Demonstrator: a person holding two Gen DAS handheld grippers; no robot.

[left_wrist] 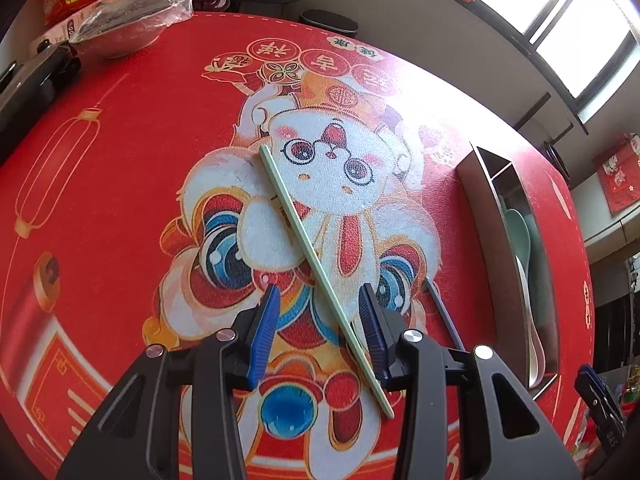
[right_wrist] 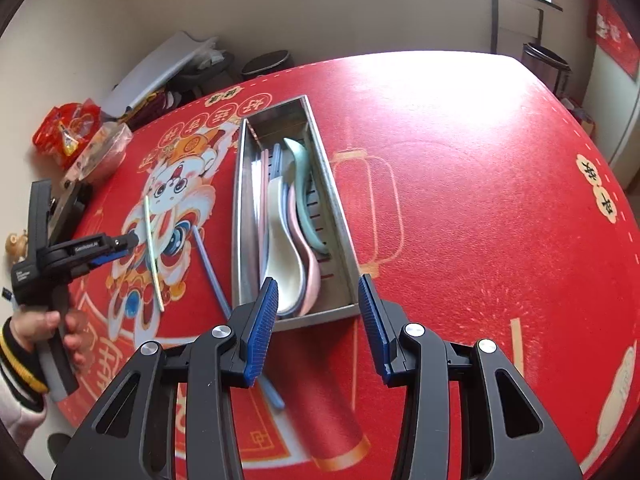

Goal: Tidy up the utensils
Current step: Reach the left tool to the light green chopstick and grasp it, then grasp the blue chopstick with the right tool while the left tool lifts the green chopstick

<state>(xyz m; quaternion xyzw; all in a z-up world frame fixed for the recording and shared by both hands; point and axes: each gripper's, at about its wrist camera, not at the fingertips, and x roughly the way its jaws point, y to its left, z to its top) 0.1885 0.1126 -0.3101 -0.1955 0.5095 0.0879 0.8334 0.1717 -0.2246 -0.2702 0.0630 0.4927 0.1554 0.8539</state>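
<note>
The left gripper [left_wrist: 318, 330] straddles the pale green chopstick [left_wrist: 320, 270], jaws spread, its right pad just beside the stick; contact cannot be told. The right gripper [right_wrist: 318, 326] hangs empty, jaws apart, over the near end of the steel utensil tray [right_wrist: 340, 216]. A blue chopstick [right_wrist: 210, 268] lies at ten o'clock of that gripper, beside the tray. Spoons [right_wrist: 286, 248] fill the tray. The red mat's [right_wrist: 480, 200] Chinese characters are too distorted to read; bare mat spreads toward two o'clock.
</note>
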